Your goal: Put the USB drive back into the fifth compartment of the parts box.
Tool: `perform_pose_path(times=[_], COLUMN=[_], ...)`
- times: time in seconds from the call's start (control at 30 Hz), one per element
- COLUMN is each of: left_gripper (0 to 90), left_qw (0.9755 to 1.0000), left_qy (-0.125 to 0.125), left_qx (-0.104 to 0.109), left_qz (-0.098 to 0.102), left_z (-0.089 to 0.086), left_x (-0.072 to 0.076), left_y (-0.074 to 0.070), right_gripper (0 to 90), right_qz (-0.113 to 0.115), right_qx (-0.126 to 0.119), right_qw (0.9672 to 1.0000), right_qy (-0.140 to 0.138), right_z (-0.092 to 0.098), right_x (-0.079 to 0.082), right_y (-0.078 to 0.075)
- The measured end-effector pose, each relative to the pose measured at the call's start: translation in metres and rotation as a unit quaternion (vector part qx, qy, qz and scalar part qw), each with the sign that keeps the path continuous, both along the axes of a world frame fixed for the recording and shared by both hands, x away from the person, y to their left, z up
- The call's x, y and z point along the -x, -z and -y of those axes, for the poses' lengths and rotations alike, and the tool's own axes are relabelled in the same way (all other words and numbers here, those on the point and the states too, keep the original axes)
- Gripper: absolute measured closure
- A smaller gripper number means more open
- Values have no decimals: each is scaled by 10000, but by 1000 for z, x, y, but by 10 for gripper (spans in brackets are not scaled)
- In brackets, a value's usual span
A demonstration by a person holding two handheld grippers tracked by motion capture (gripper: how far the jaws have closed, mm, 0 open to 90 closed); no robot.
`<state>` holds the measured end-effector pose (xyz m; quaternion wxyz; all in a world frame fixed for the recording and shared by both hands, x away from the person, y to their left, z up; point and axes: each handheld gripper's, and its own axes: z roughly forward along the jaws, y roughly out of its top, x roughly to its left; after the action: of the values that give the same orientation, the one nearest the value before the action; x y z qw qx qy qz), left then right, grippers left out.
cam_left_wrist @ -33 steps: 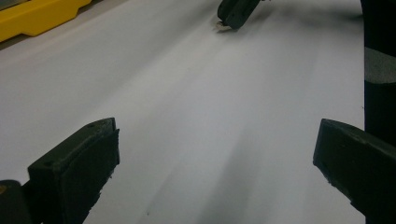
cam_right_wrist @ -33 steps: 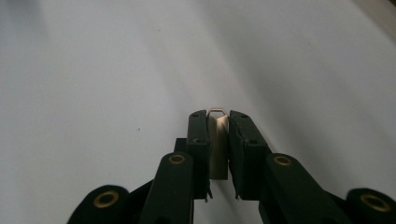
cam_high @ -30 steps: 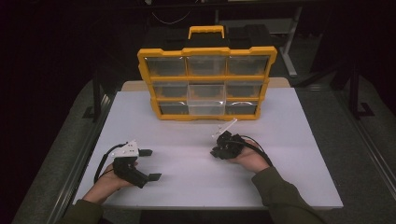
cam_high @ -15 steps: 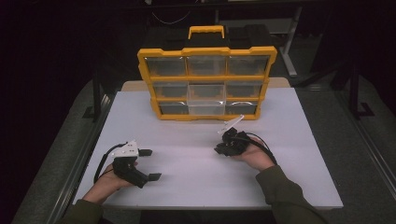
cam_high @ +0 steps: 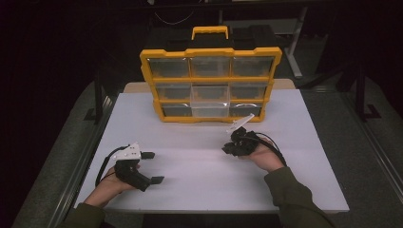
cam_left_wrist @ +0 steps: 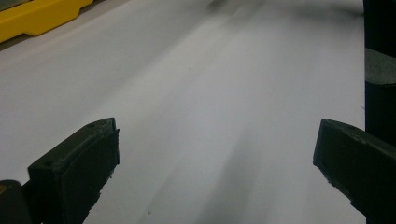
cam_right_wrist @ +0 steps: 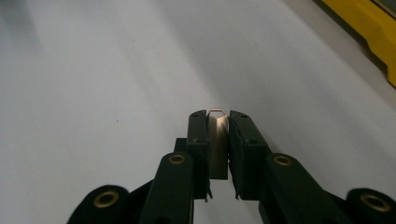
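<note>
left gripper point(cam_high: 151, 167) rests low at the near left of the white table point(cam_high: 199, 161), held in the person's left hand point(cam_high: 110, 186). its two black jaws stand wide apart with nothing between them; in the left gripper view only bare table surface lies in the gap.

centre, at the far edge of the table, stands a yellow organizer case point(cam_high: 210, 84) with a yellow handle on top and clear-fronted compartments in three rows. what the compartments hold cannot be told.

right of centre, the right gripper point(cam_high: 229, 148) lies near the table, in front of the case and apart from it, held in the person's right hand point(cam_high: 263, 157), olive sleeve behind. its jaws are clenched on a small thin pale piece point(cam_right_wrist: 217, 140), which sits upright between the pads, its rounded tip just past the jaw ends. the kind of piece cannot be told. the grey plate point(cam_high: 240, 122) on this gripper points toward the case.
</note>
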<state>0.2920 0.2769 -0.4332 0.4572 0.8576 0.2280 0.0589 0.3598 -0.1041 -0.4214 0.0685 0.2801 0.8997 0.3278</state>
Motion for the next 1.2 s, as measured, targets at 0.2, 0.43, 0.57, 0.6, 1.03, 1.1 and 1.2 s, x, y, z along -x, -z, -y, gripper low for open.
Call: perform_pose_path(times=[0.2,0.43,0.57,0.6,1.03,1.1,1.2], left_gripper=[0,0,0,0,0,0,0], left_qw=[10000,10000,10000,10000,10000,10000,10000], left_qy=[-6,-29,-28,-28,-15,-15,-11], left_qx=[6,23,25,25,35,37,40], left_qz=[0,-14,-17,-17,-10,-10,-10], left_z=[0,-1,-1,-1,-2,-2,-2], left_x=[0,0,0,0,-1,-1,-1], left_y=[0,0,0,0,0,0,0], right_gripper=[778,778,778,778,778,778,778], right_qz=[29,44,61,61,31,32,33], right_qx=[-8,-31,2,2,-26,-25,-46], right_qw=[10000,10000,9999,9999,9999,9999,9999], right_qy=[6,77,85,85,116,128,143], right_z=[4,11,14,14,24,25,28], right_x=[-1,-2,-4,-4,-14,-15,-17], right_y=[-5,-13,-16,-16,-38,-42,-47])
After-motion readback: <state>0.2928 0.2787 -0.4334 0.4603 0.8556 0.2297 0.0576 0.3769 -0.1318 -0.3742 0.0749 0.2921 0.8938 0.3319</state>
